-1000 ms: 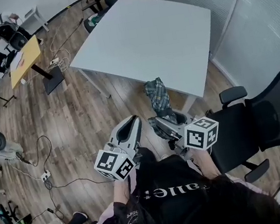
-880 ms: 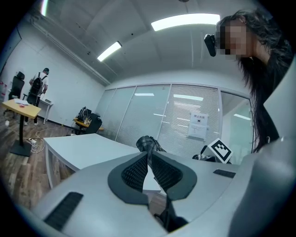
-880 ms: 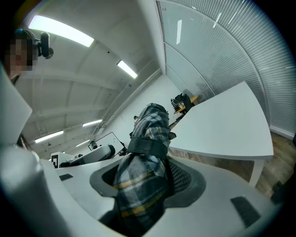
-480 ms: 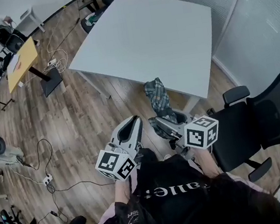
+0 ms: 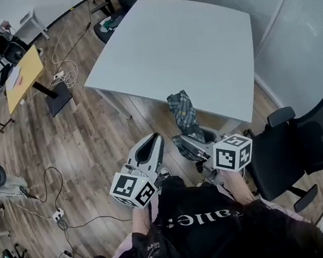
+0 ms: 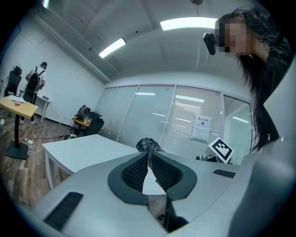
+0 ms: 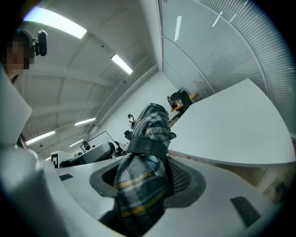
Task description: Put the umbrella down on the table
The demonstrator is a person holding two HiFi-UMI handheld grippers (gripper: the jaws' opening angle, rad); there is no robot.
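Umbrella: a folded plaid umbrella [image 5: 183, 111], its cloth bunched and wrapped by a dark strap [image 7: 147, 146]. It is held in the air in front of the person and is not yet resting on anything.
Where it sits: its lower part is in the right gripper [image 5: 186, 141], and the rest sticks out forward and slightly up. In the head view its far end reaches about the near edge of the table [image 5: 186, 49].
How it will handle: it is probably light, with a stiff core under soft, loose fabric. The cloth can slip or squash under the pads, so the hold may be less firm than it looks.
Where to hold: best low on the bundle, below the strap, where the folds are packed tightest. That is where the jaws are now.
Right claw: it is clamped on the umbrella, with the jaws standing wide around the thick bundle and the cloth filling the gap between the pads.
Left claw: the left gripper [image 5: 154, 138] has its jaws together with nothing between them, just beside the right one.
Setting down: the tabletop is wide, bare and flat, so the umbrella should lie steady on its side. It may roll a little once released.
Around: wooden floor [image 5: 90, 136] lies below the grippers, and an office chair [image 5: 308, 145] stands to the right.
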